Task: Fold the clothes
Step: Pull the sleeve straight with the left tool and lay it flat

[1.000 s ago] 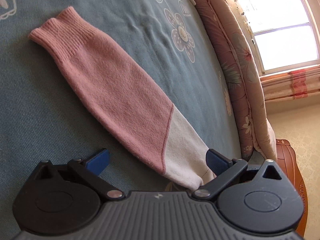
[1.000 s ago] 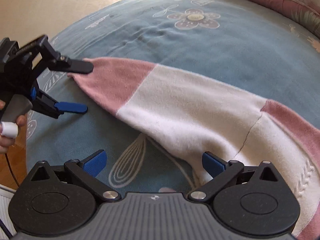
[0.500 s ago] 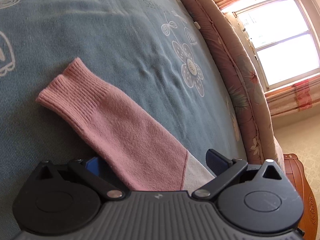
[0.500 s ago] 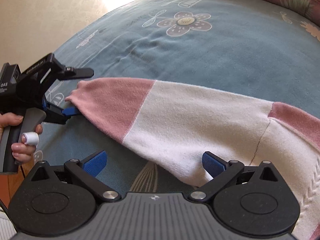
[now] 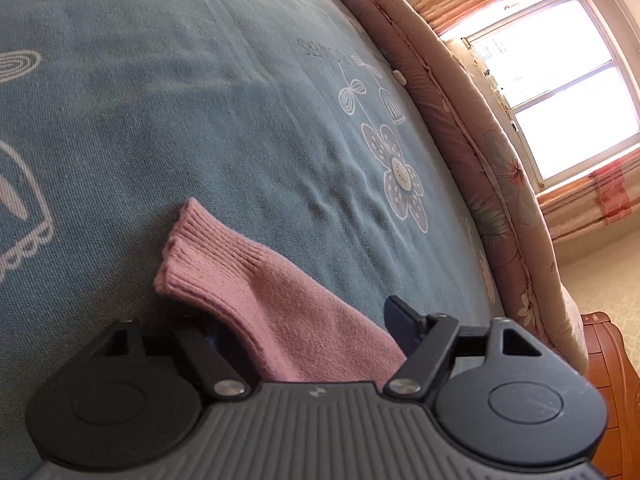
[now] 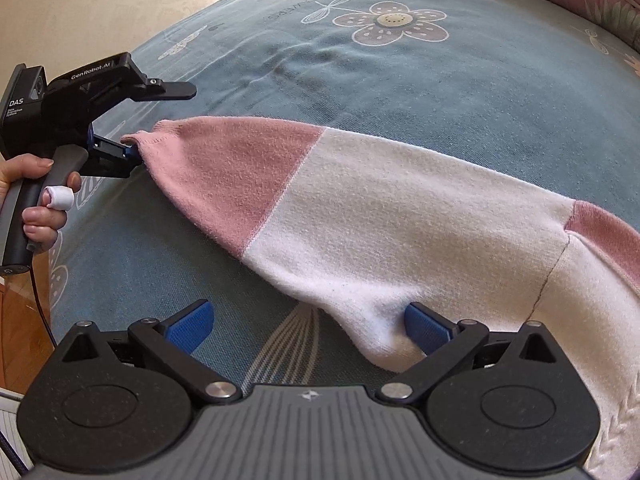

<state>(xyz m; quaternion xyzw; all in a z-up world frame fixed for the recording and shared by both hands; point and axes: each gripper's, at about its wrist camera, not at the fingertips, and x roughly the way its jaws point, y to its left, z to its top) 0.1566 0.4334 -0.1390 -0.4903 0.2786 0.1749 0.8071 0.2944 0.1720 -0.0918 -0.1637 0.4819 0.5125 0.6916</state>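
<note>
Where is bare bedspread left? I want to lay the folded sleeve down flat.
Free: the blue bedspread beyond the sleeve, up to the flower print and quilt edge. Crowded: the near side, where the left gripper is closing around the cuff and the right gripper stands open.

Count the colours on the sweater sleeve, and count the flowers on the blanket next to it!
Pink patches on the sleeve: 2 (cuff end, shoulder)
White patches on the sleeve: 1
Whole flowers on the blanket, right wrist view: 1; part of another shows at the left edge
Total: 3 patches, 1 whole flower
</note>
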